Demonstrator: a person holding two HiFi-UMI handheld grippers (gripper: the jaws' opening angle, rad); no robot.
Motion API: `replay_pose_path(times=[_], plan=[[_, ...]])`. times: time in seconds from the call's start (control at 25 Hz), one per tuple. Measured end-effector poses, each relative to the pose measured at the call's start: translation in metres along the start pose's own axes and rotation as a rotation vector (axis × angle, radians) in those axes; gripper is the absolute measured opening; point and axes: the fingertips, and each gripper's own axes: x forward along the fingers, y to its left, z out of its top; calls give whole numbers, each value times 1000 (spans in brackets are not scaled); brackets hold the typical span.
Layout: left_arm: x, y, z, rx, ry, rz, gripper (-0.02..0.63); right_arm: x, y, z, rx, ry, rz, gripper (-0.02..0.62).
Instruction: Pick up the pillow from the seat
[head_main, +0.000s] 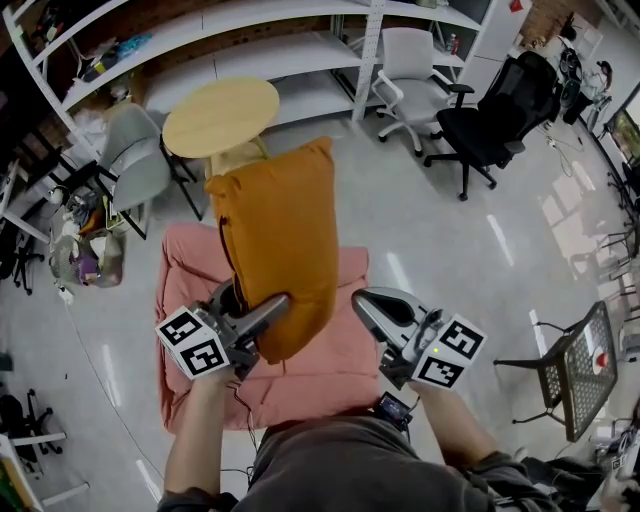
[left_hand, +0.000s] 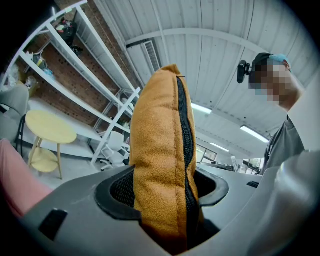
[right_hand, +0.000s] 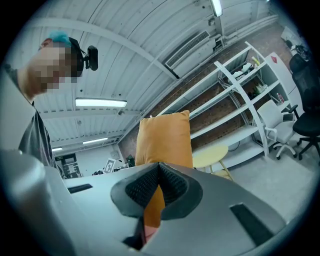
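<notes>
The orange pillow (head_main: 280, 240) stands upright in the air over the pink seat (head_main: 335, 372), its lower end pinched in my left tongs (head_main: 257, 306), while my right tongs (head_main: 372, 308) sit just beside it, pressed together, not touching it.

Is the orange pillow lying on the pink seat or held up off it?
Held up, standing on edge: the left gripper is shut on the pillow near its lower end, above the pink seat.
</notes>
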Motion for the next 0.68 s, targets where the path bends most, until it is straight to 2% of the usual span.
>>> replay_pose_path(times=[0.68], plan=[[-8,-2,-7,-8,0,-4,295,-1,10,-9,-3,18,4,15]])
